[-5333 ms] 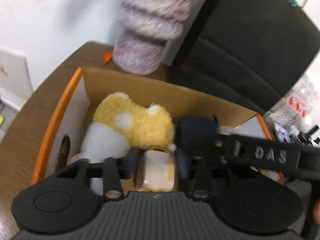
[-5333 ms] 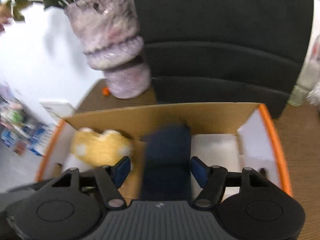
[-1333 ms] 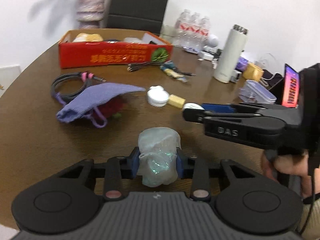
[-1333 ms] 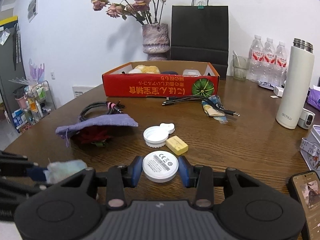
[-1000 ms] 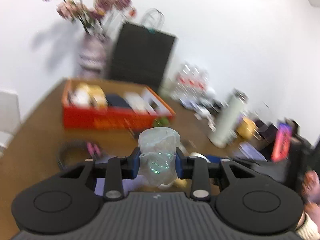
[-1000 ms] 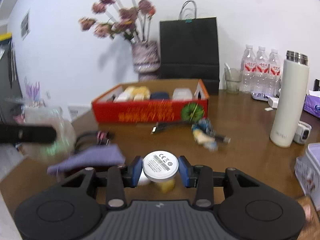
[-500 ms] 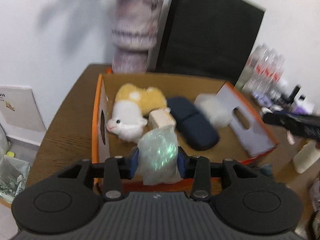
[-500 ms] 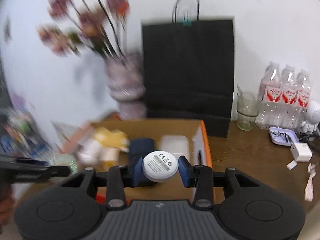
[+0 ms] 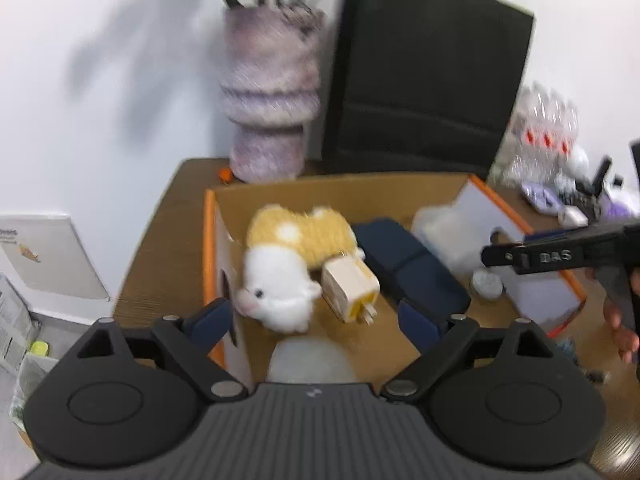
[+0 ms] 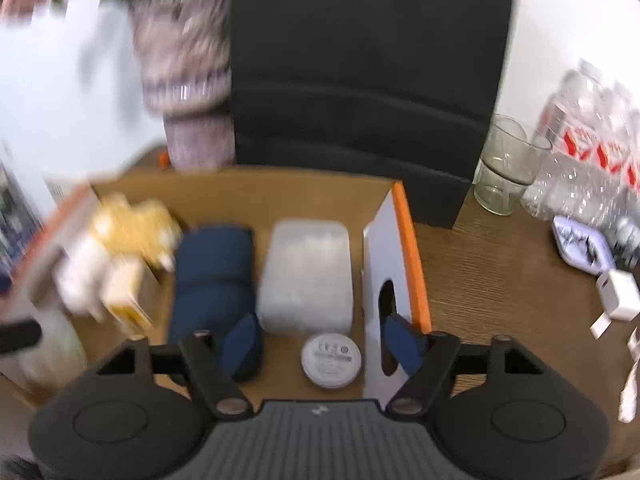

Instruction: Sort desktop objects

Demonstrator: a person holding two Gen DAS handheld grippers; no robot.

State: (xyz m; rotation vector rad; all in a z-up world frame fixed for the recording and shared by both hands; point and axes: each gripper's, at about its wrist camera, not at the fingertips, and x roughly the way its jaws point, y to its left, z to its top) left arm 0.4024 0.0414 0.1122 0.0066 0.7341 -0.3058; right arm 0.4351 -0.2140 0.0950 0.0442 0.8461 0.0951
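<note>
Hanging over the cardboard box [image 9: 212,216], both grippers have free floor only along its near edge; a plush toy [image 9: 288,256], a navy case [image 10: 212,276] and a white pouch [image 10: 308,276] fill the rest. The left gripper [image 9: 316,316] has just been opening, pads clear of the translucent bag [image 9: 310,364] below. The right gripper [image 10: 320,340] has likewise just spread, its white disc [image 10: 331,360] lying untouched beside the box's right wall.

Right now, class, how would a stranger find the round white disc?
Find the orange-edged box. In its near right corner, in front of the white pouch, lies the disc. It alone is round and flat, with printed marks on top.
</note>
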